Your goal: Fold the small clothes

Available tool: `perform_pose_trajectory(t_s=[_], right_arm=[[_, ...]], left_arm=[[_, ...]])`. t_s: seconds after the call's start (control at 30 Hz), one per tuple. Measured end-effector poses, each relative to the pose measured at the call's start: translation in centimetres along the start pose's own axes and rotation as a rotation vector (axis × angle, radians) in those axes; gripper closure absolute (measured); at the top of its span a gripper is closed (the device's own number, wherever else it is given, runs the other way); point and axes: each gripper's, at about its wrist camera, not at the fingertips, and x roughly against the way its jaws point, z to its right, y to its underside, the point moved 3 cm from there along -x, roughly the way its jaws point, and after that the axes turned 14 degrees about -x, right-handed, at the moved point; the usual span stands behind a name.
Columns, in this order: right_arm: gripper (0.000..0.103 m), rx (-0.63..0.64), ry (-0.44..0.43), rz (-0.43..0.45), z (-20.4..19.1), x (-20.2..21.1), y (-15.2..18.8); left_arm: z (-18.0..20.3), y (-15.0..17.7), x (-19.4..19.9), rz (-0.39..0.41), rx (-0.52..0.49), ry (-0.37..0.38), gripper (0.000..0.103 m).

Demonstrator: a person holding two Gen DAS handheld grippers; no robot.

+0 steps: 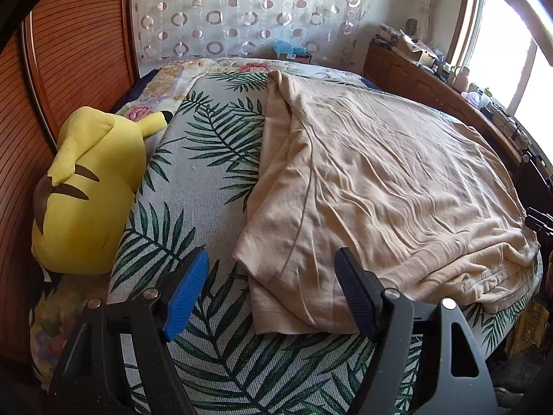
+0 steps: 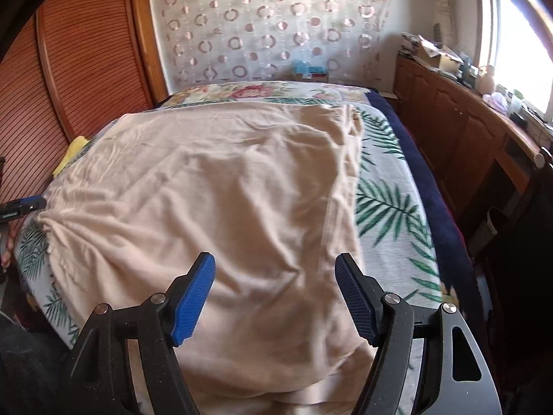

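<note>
One bed (image 1: pixel 214 180) fills both views, covered by a spread printed with green palm fronds; a floral quilt (image 1: pixel 193 72) lies at its far end. Behind it hangs one sheer curtain (image 1: pixel 242 10) patterned with rings, and a slatted wooden panel (image 1: pixel 76 45) stands to the left. Along the right side runs one long wooden cabinet (image 2: pixel 459 121) under a bright window (image 1: pixel 508 52), its top crowded with small clutter too small to tell apart.

One beige garment (image 1: pixel 380 180) lies spread on the bed, wrinkled, its left edge doubled over into a long fold and its near hem bunched at the bed's edge. In the right wrist view the same cloth (image 2: pixel 221 186) covers most of the spread.

One yellow plush toy (image 1: pixel 86 186) lies on its side at the bed's left edge, apart from the garment.

Two claws show. The left claw (image 1: pixel 273 294) stands released over the garment's near left corner, nothing pinched between its pads. The right claw (image 2: pixel 274 297) is also released, poised above the cloth with its pads clear of it.
</note>
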Motion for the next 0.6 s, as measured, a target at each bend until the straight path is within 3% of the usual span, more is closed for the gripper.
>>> perform_pose_trajectory(t_s=[0.6], right_arm=[[0.029, 0.051, 0.084, -0.004, 0.0, -1.6, 1.6]], left_arm=[[0.6, 0.5, -0.3, 0.006, -0.015, -0.018, 0.029]])
